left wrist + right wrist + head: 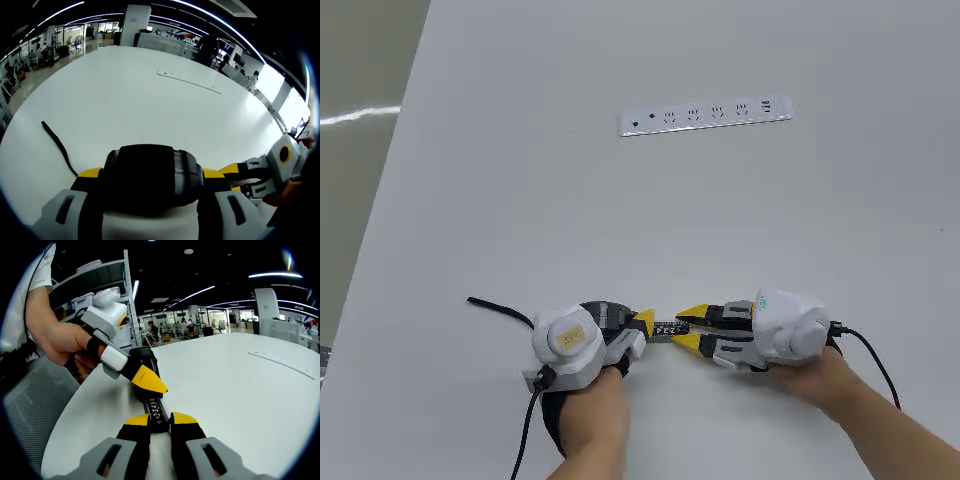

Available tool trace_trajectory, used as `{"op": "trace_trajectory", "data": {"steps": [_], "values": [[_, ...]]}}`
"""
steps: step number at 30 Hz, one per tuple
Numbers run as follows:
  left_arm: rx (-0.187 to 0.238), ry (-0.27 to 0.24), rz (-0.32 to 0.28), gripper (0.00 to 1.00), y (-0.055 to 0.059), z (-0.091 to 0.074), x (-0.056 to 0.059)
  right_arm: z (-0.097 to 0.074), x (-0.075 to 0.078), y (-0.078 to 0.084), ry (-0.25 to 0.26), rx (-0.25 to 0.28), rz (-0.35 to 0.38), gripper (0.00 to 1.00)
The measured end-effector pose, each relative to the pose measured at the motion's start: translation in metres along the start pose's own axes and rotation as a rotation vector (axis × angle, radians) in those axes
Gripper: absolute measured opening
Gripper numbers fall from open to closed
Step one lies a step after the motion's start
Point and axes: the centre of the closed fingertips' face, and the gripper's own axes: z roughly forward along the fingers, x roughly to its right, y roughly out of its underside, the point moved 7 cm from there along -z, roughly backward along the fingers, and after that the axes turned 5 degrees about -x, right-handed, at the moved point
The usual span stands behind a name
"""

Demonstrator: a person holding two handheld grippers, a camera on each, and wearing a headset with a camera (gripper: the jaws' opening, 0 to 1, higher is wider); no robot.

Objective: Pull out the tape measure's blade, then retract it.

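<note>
Position: the tape measure (603,316) sits close to the near edge of the worktop (520,190), nearer its left edge than its right. Its black strap (498,309) trails flat toward the left edge

Left tongs (636,333): closed across the black case, with a yellow tip showing on each side of it in the left gripper view. The case looks well seated between the jaws

Blade (156,409): a short run is out, numerals legible, lying low over the worktop between the two tongs

Right tongs (690,328): pinched shut on the blade close to its free end, one yellow tip on either side of the strip

Judgement: the pull-out is barely begun
- Method: use my left tongs purely as an anchor and draw the right tongs straight toward the right edge. Stay in line with the case mouth and level with it, so the strip neither twists nor kinks
- Pace: even, no jerk
- Risk 1: the smooth strip could slide out of the pinch and whip back
- Risk 2: an off-axis pull could turn the case in the left jaws
- Retraction: I would walk the right tongs back under tension, not let go

The power strip (705,115) lies toward the far edge, well apart from the pull line
</note>
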Motion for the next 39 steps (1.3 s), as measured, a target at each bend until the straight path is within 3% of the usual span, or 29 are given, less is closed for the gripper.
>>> {"op": "trace_trajectory", "data": {"steps": [26,39], "values": [[-0.006,-0.002,-0.015,0.73,0.0,-0.001,0.001,0.023,-0.002,-0.009,-0.015,-0.009,-0.024,0.12],[-0.013,-0.008,-0.02,0.73,0.0,0.0,0.001,0.03,-0.006,-0.012,0.006,-0.019,-0.067,0.12]]}}
